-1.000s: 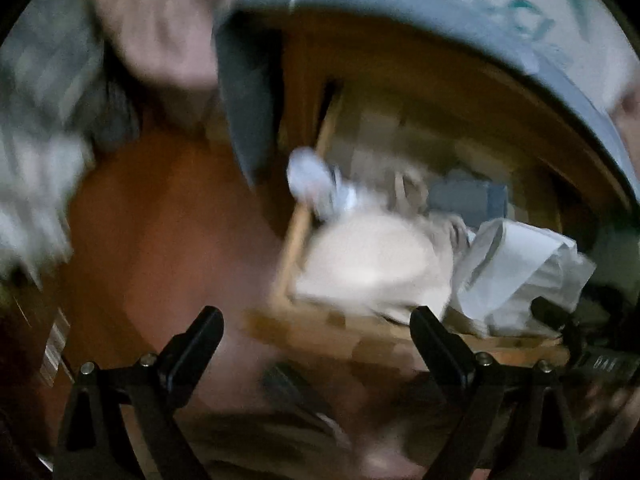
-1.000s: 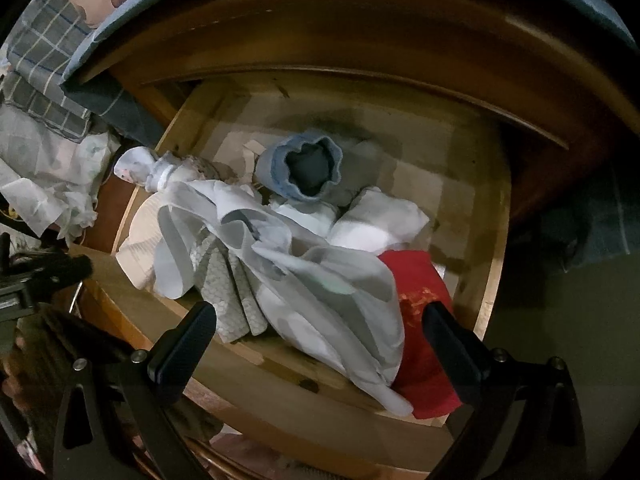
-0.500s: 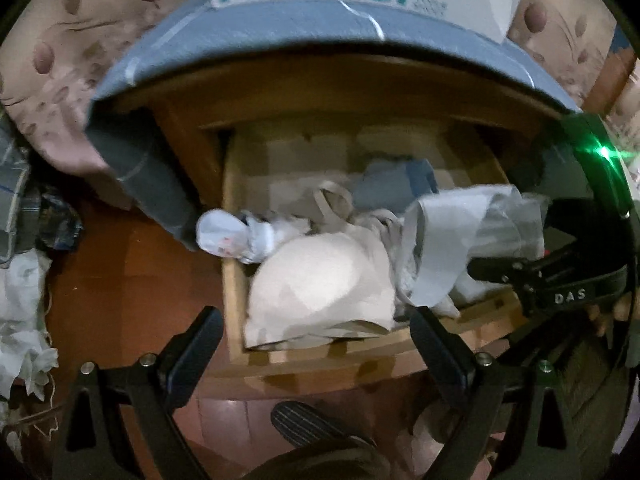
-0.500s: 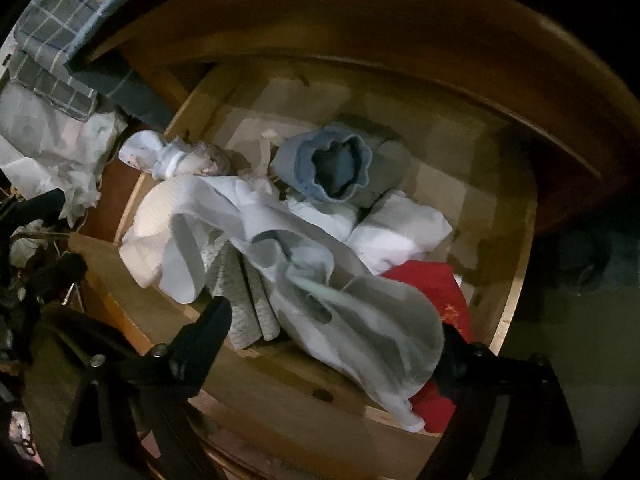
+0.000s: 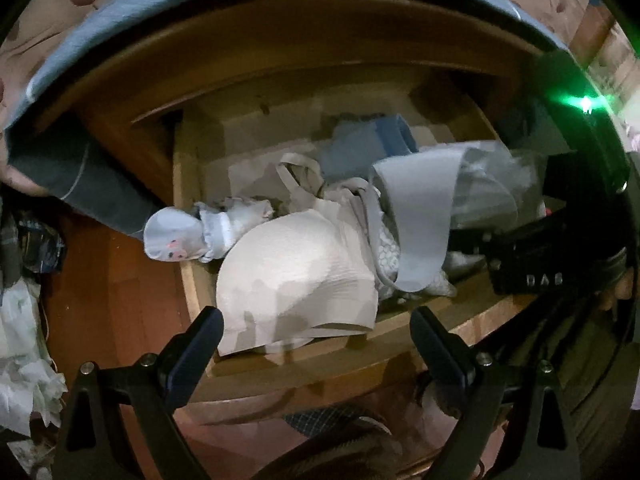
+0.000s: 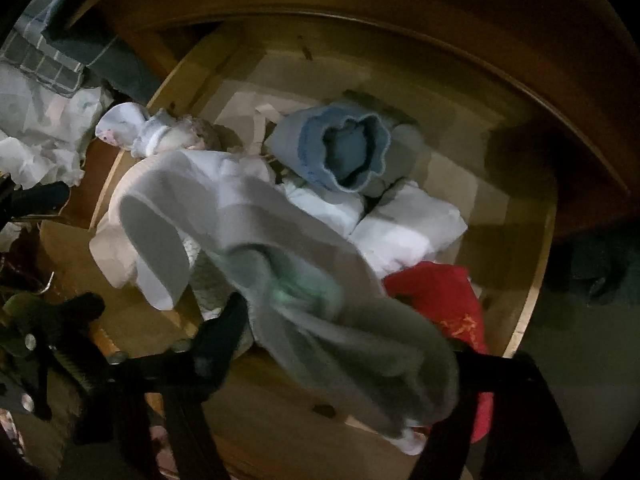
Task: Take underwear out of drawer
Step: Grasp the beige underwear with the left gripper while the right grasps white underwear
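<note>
- The pale grey, soft cotton underwear [image 6: 288, 264] lies draped over the heap in the open wooden drawer [image 6: 536, 264], its bunched end trailing toward the front rail.
- The right gripper [image 6: 344, 336] points steeply down with that bunched end between its jaws, which are closing; the picture is smeared there, so the pads seem to be just reaching the cloth, and I would not call it a firm grip.
- The left gripper [image 5: 316, 340] hovers wide open and empty above the cream ribbed padded bra cup [image 5: 296, 276] at the drawer's front left corner.
- Handling, as a judgement: the underwear is light, limp and not fragile. It will sag and stretch when lifted, and its loose leg loop may drag a neighbour along. The gathered fabric offers more to pinch than a single thin edge.
- Only the right wrist view shows the red folded cloth [image 6: 440, 296], the white folded pieces [image 6: 408, 228] and the open mouth of the blue rolled garment [image 6: 344, 148].
- Only the left wrist view shows the right gripper's black body [image 5: 532, 264] from the side and the grey cloth-covered top [image 5: 248, 4] above the drawer.
</note>
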Action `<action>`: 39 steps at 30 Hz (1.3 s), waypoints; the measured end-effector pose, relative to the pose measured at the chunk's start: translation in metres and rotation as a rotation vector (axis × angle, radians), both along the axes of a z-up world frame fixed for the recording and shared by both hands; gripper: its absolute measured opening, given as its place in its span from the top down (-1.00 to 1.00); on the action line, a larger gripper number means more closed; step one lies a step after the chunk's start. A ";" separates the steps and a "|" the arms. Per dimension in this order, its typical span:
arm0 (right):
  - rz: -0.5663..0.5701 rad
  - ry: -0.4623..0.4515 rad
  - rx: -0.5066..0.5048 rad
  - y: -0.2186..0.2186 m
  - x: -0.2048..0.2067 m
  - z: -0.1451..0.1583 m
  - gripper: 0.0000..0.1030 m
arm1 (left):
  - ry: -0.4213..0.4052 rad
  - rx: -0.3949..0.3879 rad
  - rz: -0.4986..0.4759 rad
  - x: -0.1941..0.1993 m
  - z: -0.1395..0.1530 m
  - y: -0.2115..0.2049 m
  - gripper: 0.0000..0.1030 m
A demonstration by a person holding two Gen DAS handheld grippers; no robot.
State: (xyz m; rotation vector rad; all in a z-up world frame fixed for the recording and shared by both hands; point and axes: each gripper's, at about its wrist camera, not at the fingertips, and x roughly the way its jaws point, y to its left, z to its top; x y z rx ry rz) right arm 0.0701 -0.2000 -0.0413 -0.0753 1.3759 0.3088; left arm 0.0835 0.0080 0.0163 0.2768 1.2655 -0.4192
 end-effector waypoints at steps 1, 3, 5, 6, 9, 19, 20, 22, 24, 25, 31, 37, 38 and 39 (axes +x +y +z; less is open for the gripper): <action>-0.008 0.002 -0.001 -0.002 0.000 -0.001 -0.03 | 0.003 0.004 -0.003 0.001 -0.001 -0.001 -0.87; -0.025 0.011 0.008 -0.006 0.001 -0.003 0.16 | 0.011 0.004 -0.008 0.002 -0.003 -0.003 -0.88; -0.041 0.012 0.005 -0.009 0.002 -0.003 0.46 | 0.015 0.009 -0.005 0.003 -0.004 -0.004 -0.88; -0.052 0.007 0.004 -0.011 0.003 -0.003 0.58 | 0.017 0.011 -0.007 0.004 -0.005 -0.005 -0.88; -0.076 -0.016 0.032 -0.015 0.001 0.004 0.63 | 0.024 0.020 -0.006 0.009 -0.007 -0.008 -0.89; -0.153 -0.150 0.110 -0.040 -0.014 0.042 0.71 | 0.019 0.097 -0.011 0.016 -0.019 -0.017 -0.89; -0.158 -0.152 0.115 -0.043 -0.015 0.044 0.71 | 0.019 0.104 -0.009 0.016 -0.020 -0.017 -0.89; -0.171 -0.154 0.143 -0.051 -0.019 0.045 0.71 | 0.020 0.133 -0.001 0.020 -0.025 -0.019 -0.89; -0.179 -0.146 0.183 -0.056 -0.022 0.045 0.71 | 0.016 0.158 0.007 0.022 -0.027 -0.022 -0.89; -0.185 -0.137 0.205 -0.059 -0.021 0.044 0.71 | 0.017 0.173 0.012 0.025 -0.030 -0.023 -0.89; -0.183 -0.086 0.257 -0.063 -0.017 0.035 0.70 | 0.042 0.197 0.030 0.036 -0.042 -0.025 -0.89; -0.156 -0.030 0.253 -0.052 -0.011 0.023 0.60 | 0.110 0.159 0.078 0.049 -0.056 -0.014 -0.84; -0.150 -0.017 0.245 -0.051 -0.008 0.021 0.58 | 0.118 0.154 0.081 0.049 -0.057 -0.013 -0.70; -0.142 -0.004 0.238 -0.048 -0.006 0.019 0.56 | 0.118 0.158 0.084 0.049 -0.057 -0.013 -0.65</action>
